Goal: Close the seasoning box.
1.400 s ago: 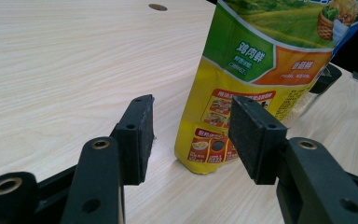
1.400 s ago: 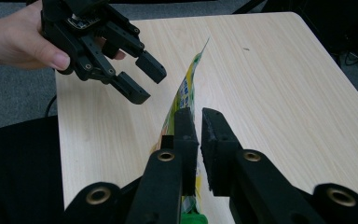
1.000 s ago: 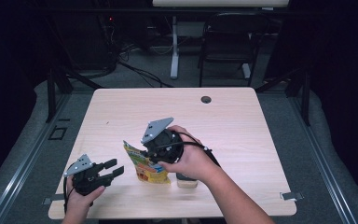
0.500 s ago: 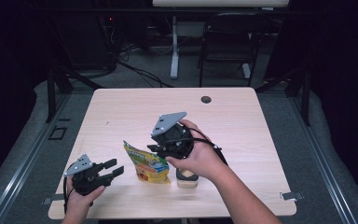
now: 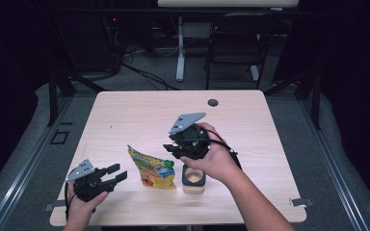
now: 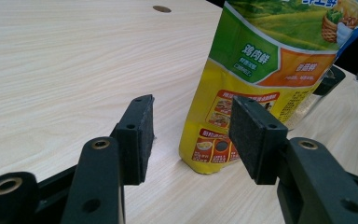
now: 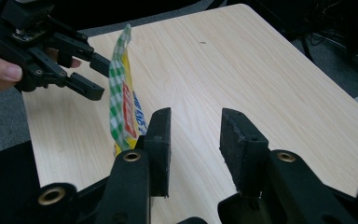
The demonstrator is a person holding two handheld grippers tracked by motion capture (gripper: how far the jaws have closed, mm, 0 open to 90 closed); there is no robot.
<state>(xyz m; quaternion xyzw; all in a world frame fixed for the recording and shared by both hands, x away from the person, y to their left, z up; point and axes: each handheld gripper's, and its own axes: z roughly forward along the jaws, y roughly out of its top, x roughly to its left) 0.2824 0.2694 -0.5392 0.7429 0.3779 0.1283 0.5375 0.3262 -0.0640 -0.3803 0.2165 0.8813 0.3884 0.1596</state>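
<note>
Right gripper (image 5: 173, 147) just lifted up off yellow bag (image 5: 153, 168), jaws wide, empty; left gripper (image 5: 113, 174) waits beside bag, wide too; bag stands free, grab comes next

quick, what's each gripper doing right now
Left gripper: open, holding nothing, near the pouch.
Right gripper: open, holding nothing, above the table.
</note>
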